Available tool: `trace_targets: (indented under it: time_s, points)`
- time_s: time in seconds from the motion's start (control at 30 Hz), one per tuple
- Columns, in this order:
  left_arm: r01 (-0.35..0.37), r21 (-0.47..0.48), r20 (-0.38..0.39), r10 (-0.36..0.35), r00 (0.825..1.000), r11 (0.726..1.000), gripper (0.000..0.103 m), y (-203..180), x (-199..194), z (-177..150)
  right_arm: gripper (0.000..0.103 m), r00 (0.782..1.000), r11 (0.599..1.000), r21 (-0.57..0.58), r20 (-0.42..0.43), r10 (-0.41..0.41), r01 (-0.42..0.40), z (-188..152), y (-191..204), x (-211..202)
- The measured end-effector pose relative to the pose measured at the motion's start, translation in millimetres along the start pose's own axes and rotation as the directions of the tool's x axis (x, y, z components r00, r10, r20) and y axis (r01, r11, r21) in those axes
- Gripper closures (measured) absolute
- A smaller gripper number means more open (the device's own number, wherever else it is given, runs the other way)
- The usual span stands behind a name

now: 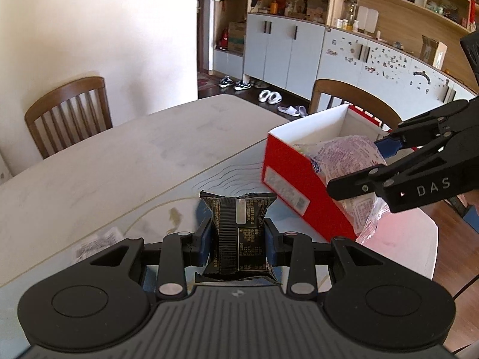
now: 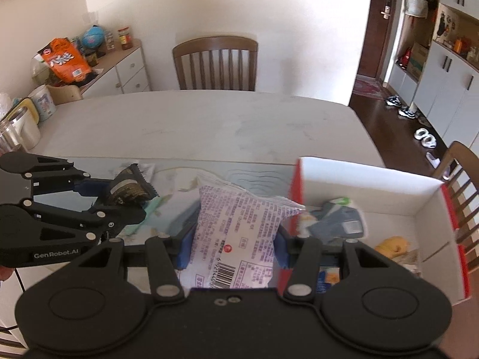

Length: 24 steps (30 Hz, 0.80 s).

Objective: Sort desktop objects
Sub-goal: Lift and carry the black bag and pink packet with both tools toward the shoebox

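Note:
My left gripper (image 1: 238, 239) is shut on a black snack packet (image 1: 238, 233), held upright above the table; the same packet (image 2: 128, 190) shows in the right wrist view at the left, in the left gripper (image 2: 119, 200). My right gripper (image 2: 232, 246) is shut on a white and purple snack bag (image 2: 236, 227), which hangs at the near left rim of a red box with a white inside (image 2: 374, 179). In the left wrist view that bag (image 1: 347, 155) sits over the red box (image 1: 299, 185), between the right gripper's fingers (image 1: 386, 145). Several packets lie in the box.
The white table (image 2: 194, 119) has a patterned mat (image 1: 233, 176) at the near end, with a flat white packet (image 1: 95, 243) at its left. Wooden chairs (image 2: 215, 62) stand around the table. Cups and a jar (image 2: 18, 128) stand at its far left. Shelves line the wall.

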<state>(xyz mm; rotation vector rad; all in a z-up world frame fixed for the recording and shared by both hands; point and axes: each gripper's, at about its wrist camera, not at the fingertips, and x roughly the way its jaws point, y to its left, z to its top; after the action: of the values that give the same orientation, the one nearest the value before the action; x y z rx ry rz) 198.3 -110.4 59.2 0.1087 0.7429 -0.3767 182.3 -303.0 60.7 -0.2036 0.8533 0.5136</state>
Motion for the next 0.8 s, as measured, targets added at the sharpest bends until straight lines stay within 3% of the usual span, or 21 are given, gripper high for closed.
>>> trace_targets:
  time_s: [0.8]
  points:
    - [0.102,0.104,-0.021,-0.101,0.995,0.989,0.069,-96.0,73.1,57.7,0.051,0.996,0.992,0.097,0.010,-0.086,0.084,-20.4,-119.6,-12.3]
